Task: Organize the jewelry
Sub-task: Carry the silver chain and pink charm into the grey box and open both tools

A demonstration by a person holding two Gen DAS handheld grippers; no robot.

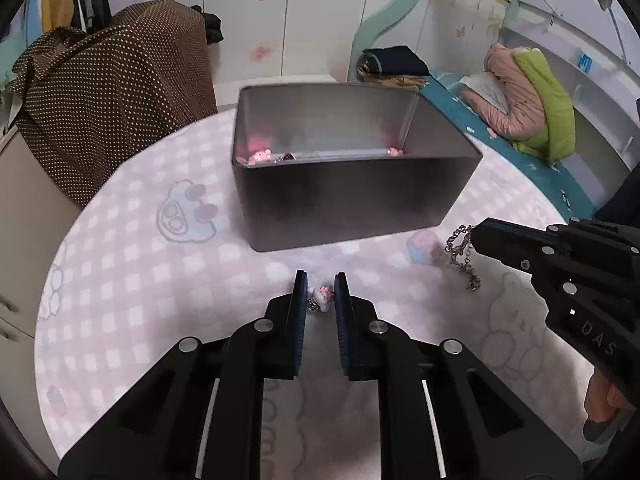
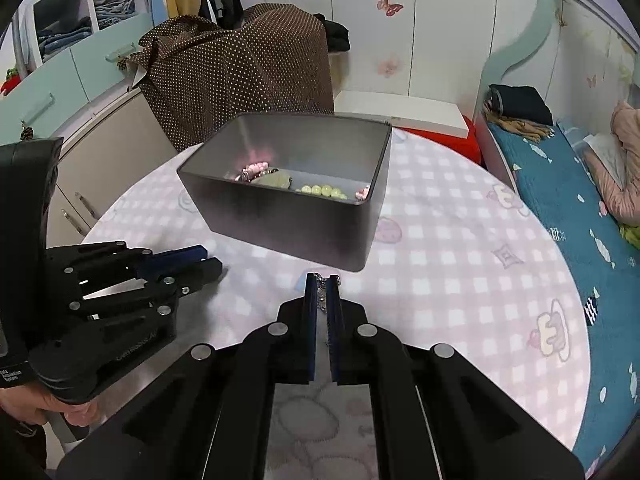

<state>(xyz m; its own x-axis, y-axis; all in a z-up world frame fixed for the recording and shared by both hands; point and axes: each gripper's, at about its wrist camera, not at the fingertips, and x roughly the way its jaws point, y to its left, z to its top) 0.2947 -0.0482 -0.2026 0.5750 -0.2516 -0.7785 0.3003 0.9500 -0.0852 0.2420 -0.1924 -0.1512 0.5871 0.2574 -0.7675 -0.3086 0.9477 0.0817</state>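
While the left tongs (image 1: 320, 280) stand apart around a small pink charm (image 1: 323, 295) on the desk (image 1: 132, 280), the right tongs (image 2: 322, 280) are clamped on a silver chain (image 1: 460, 254), both just before the metal box (image 2: 288, 220) holding beads (image 2: 324, 191).

So the metal box (image 2: 292, 200) sits on the round table (image 2: 460, 240), with bead strands (image 2: 324, 191) and charms (image 2: 256, 169) inside it. Just in front of the box there's a little charm (image 1: 323, 295) on the tablecloth, and a chain (image 1: 460, 252) hangs off to its front-right. Behind the box is a draped cloth (image 2: 240, 68), and the bed (image 2: 568, 184) is off to its right.
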